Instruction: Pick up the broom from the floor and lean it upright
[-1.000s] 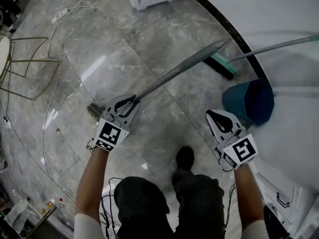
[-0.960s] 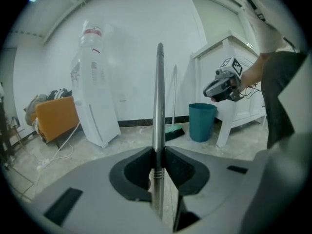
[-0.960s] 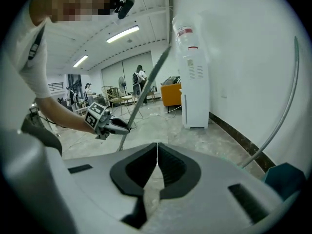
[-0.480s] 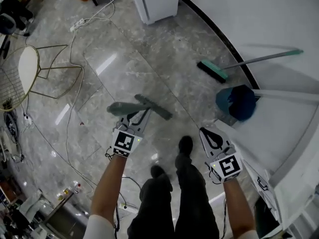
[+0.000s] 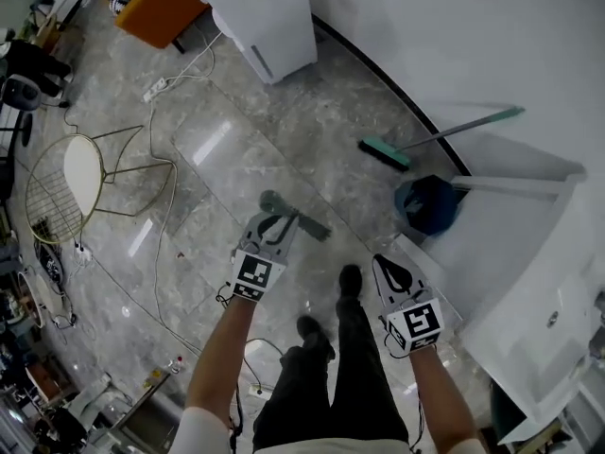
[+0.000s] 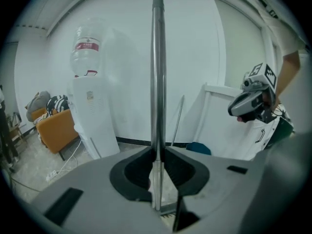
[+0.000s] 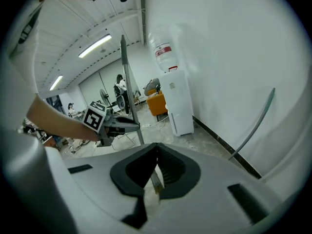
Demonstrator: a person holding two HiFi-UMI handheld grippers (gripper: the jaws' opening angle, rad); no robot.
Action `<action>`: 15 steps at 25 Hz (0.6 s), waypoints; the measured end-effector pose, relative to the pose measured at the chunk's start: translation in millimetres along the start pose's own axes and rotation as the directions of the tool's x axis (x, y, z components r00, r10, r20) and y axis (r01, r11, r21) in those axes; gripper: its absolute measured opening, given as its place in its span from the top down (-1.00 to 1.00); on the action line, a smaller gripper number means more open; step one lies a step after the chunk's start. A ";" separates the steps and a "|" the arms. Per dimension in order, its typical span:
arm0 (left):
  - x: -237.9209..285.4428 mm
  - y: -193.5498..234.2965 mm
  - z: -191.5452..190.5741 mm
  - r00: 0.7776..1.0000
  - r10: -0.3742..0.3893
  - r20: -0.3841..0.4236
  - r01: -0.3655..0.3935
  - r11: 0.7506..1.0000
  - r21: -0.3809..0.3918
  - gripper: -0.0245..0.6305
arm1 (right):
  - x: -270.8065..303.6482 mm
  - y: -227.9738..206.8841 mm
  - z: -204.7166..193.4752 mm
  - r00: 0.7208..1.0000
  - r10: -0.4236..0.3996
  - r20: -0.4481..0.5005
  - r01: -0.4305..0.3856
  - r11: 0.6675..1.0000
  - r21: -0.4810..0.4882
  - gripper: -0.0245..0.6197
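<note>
My left gripper (image 5: 278, 219) is shut on the metal handle of the broom (image 6: 157, 77), which stands almost upright. In the head view the broom (image 5: 304, 222) is foreshortened, its grey head hanging just above the floor in front of my feet. The handle rises straight up between the left gripper (image 6: 157, 152) jaws. My right gripper (image 5: 384, 262) is held to the right of the broom, apart from it, shut with nothing in it. The right gripper view shows its own jaws (image 7: 156, 148) together, with the left gripper (image 7: 111, 126) and the broom handle (image 7: 127, 87) off to the left.
A second, green broom (image 5: 386, 153) leans on the white curved wall (image 5: 454, 45), with a blue dustpan (image 5: 427, 204) beside it. A white water dispenser (image 5: 265, 17), an orange seat (image 5: 156, 8), a wire chair (image 5: 66, 178) and floor cables (image 5: 170, 206) lie further off.
Both grippers have risen. The broom has swung from lying slanted along the floor to standing nearly upright in the left gripper. The right gripper stayed empty.
</note>
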State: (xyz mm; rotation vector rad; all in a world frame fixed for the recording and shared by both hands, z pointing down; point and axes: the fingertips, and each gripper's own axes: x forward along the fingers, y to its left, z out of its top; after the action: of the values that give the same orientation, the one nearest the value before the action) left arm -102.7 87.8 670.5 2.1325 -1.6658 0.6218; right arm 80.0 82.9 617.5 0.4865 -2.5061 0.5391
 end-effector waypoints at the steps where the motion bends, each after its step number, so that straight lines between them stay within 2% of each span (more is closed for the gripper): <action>1: 5.0 -1.0 6.4 1.000 0.001 -0.007 -0.001 1.000 0.008 0.72 | -1.0 -5.2 6.4 1.000 -0.007 0.010 0.007 1.000 0.020 0.92; 9: 55.2 27.2 66.8 1.000 -0.031 -0.003 0.031 0.998 0.056 0.72 | 1.0 -38.5 58.3 0.995 -0.078 0.065 0.071 0.992 0.103 0.92; 15: 128.8 64.6 70.0 0.995 -0.094 -0.040 0.098 0.989 0.108 0.72 | 25.4 -89.9 69.7 0.982 -0.177 0.062 0.166 0.973 0.158 0.92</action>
State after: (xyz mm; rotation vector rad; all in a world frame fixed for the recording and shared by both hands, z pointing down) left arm -130.5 -69.5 683.3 2.2500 -1.5334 0.7321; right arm 70.2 -32.2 601.9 0.7878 -2.4742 0.6583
